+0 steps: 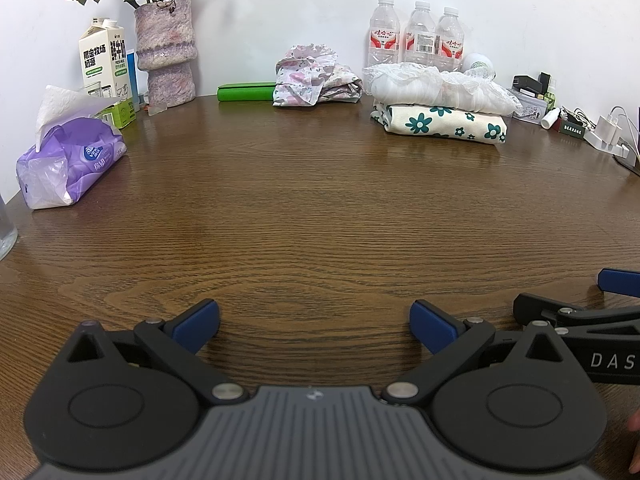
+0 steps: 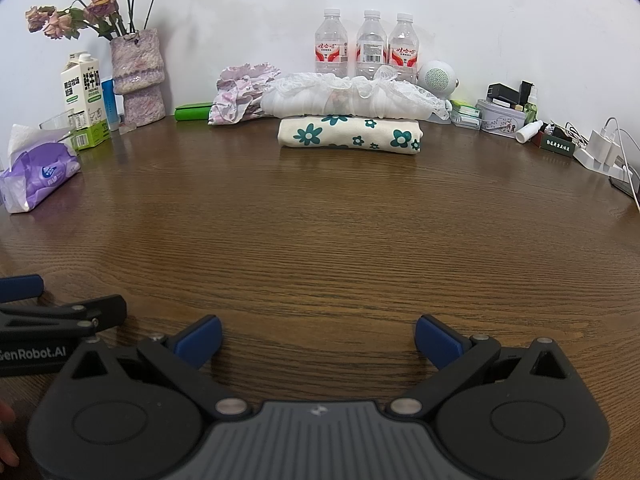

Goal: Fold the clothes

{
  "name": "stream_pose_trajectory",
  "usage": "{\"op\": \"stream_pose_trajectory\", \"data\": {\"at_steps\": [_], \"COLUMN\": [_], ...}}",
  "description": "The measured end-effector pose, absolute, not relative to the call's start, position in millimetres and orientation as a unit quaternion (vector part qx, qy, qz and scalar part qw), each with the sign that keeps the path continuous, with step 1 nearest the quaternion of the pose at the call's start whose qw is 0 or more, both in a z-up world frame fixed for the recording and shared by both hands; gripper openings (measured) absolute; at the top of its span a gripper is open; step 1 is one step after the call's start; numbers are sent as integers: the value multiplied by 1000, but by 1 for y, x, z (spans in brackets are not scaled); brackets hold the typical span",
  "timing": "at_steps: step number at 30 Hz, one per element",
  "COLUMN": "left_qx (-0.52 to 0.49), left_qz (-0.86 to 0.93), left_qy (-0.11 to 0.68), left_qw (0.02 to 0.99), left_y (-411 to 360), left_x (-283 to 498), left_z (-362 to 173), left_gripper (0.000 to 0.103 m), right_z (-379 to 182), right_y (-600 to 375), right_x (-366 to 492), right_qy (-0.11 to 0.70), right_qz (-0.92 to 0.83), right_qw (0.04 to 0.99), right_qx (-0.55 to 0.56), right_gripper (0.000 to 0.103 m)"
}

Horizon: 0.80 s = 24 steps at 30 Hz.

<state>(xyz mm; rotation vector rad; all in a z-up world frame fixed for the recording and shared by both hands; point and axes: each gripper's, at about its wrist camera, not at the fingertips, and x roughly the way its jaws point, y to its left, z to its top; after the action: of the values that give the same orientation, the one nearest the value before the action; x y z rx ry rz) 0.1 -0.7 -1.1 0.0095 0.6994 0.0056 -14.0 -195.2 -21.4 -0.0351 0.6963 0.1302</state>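
A folded cream cloth with teal flowers (image 1: 444, 123) (image 2: 350, 135) lies at the back of the wooden table, with a folded white lace garment (image 1: 436, 86) (image 2: 348, 96) stacked on it. A crumpled pink floral garment (image 1: 314, 76) (image 2: 236, 94) sits to their left by the wall. My left gripper (image 1: 314, 326) hovers open over bare wood near the front, holding nothing. My right gripper (image 2: 318, 340) is open too, beside it and likewise empty. Each gripper shows at the edge of the other's view.
Along the wall stand a vase of dried roses (image 1: 166, 56), a milk carton (image 1: 103, 54), three water bottles (image 1: 418, 34), a green case (image 1: 246, 92) and small desk items with chargers (image 2: 600, 148). A purple tissue pack (image 1: 72, 160) lies left.
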Motion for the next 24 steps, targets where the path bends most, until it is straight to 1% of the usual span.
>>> {"op": "stream_pose_trajectory", "data": {"at_steps": [24], "left_qx": [5], "left_qz": [3], "left_qy": [343], "left_qw": [939], "left_y": [-1], "left_x": [0], "left_z": [-1], "left_gripper": [103], "right_z": [-19], "right_y": [-194], "right_x": [-15], "right_qy": [341], "right_qz": [64], "right_qw": [938], "right_qx": [-18], "right_gripper": [103]}}
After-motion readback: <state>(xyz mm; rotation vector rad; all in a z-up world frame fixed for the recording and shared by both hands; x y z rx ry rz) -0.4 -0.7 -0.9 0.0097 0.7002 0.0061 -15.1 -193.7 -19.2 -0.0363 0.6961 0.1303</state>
